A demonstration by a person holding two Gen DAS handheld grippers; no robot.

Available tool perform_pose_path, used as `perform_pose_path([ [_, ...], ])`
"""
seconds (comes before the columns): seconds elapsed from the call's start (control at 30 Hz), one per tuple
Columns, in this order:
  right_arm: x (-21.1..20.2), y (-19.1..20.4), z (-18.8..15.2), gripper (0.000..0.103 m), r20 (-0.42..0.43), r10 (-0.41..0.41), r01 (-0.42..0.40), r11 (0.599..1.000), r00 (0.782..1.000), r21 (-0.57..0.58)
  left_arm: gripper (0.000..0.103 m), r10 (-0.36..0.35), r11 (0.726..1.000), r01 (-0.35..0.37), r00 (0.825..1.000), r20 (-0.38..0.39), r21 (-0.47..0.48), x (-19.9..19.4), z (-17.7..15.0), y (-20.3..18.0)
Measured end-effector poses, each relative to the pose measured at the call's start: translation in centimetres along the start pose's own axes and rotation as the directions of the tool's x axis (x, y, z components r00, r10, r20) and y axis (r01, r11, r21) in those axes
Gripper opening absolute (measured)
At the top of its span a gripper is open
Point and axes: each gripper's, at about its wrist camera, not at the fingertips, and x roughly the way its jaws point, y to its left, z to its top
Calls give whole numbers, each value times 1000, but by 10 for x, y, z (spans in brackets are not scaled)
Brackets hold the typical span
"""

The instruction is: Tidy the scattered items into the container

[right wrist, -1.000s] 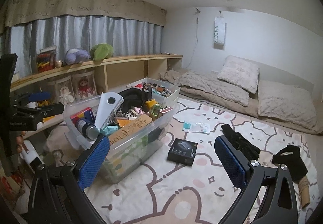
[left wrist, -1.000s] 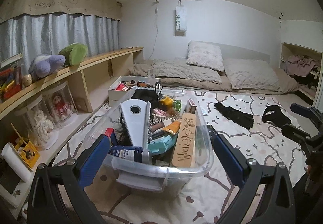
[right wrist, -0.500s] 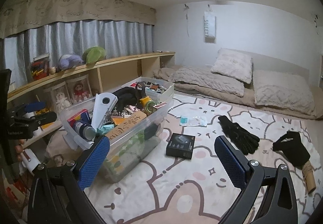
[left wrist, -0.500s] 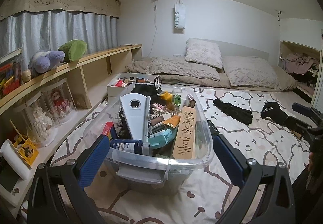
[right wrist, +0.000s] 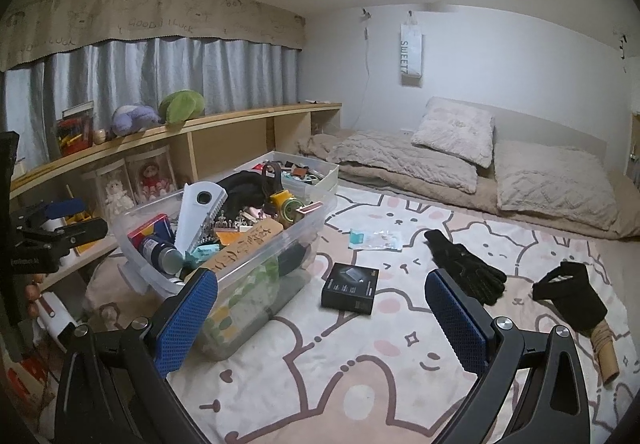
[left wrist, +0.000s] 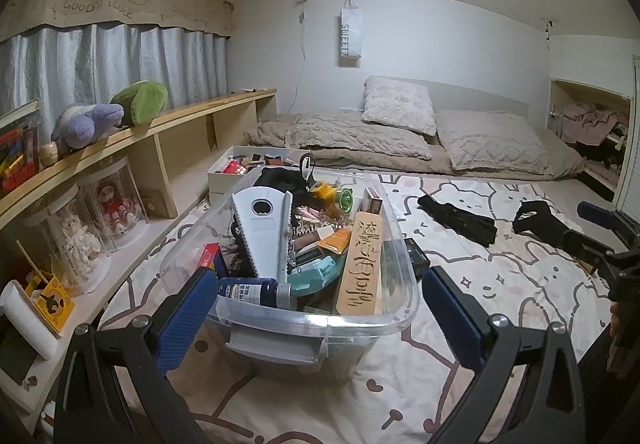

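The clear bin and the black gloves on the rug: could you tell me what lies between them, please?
In the right wrist view, a small black box and a flat clear packet lie on the rug between the clear bin and the black gloves.

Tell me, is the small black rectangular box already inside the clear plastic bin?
No, the black box lies on the rug beside the bin.

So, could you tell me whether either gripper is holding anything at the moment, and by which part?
Nothing is held. The left gripper and the right gripper are both open with no item between their fingers.
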Motion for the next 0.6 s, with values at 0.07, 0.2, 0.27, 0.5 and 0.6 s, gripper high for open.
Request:
perform_pose_path([
  [0.07,0,0,0,103,0,-2,2,1000,1000,-4,103,0,1000,0,1000,0,-3,0,1,0],
  [0.2,-1,1,0,103,1,-3,3,1000,1000,-5,103,6,1000,-6,1000,4,-3,0,0,-1],
  [0.27,-1,0,0,103,0,-2,2,1000,1000,-6,103,8,1000,-8,1000,3,-4,0,0,-2],
  [0.5,-1,-1,-1,103,-1,-5,5,1000,1000,-12,103,7,1000,-7,1000,4,-10,0,0,-2],
  [0.6,-1,-1,-1,103,-1,-5,5,1000,1000,-12,103,11,1000,-11,1000,-2,-8,2,0,-5],
])
